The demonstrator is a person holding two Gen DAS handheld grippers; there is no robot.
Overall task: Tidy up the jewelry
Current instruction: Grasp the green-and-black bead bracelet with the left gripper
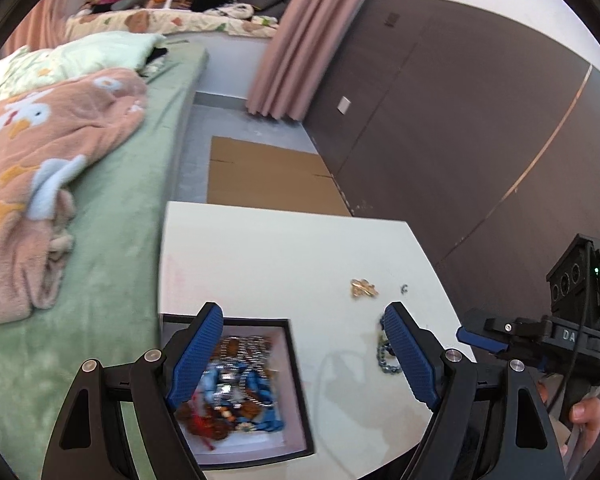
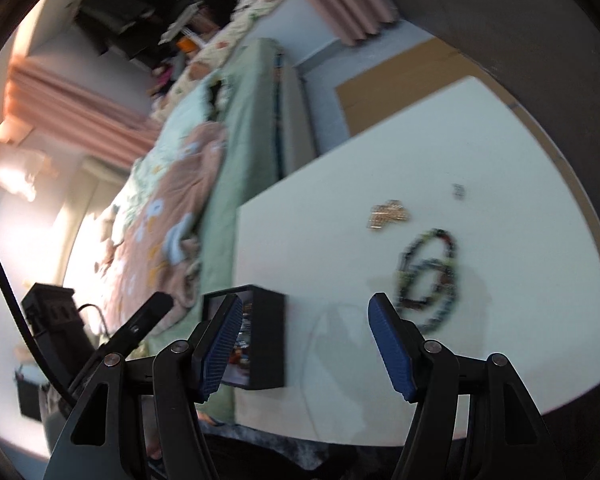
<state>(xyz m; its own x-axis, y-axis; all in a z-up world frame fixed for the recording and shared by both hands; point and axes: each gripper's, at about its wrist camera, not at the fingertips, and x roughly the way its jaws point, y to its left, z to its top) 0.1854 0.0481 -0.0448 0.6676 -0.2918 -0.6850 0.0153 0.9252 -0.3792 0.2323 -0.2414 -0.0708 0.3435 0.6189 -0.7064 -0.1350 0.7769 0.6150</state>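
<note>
Jewelry lies in two places on the white table. Most of it is heaped in an open black box at the table's near corner beside the bed: a tangle of blue, red, brown and silver pieces, too blurred for me to name one by one. Three pieces are still loose on the bare tabletop, well apart from the box: a coiled beaded necklace, a small gold piece just beyond it, and a tiny dark item, perhaps a ring or an earring.

My left gripper hangs above the box with its blue pads spread wide and nothing between them; I judge it is there to steady the box or receive a piece. My right gripper also stands spread and empty, tilted down over the table between the box and the necklace. The necklace sits just past its right finger, so it looks like the next piece to pick up. The loose coil may snag or trail when lifted.

A pink patterned blanket lies on the green bed, and pink curtains hang behind.
</note>
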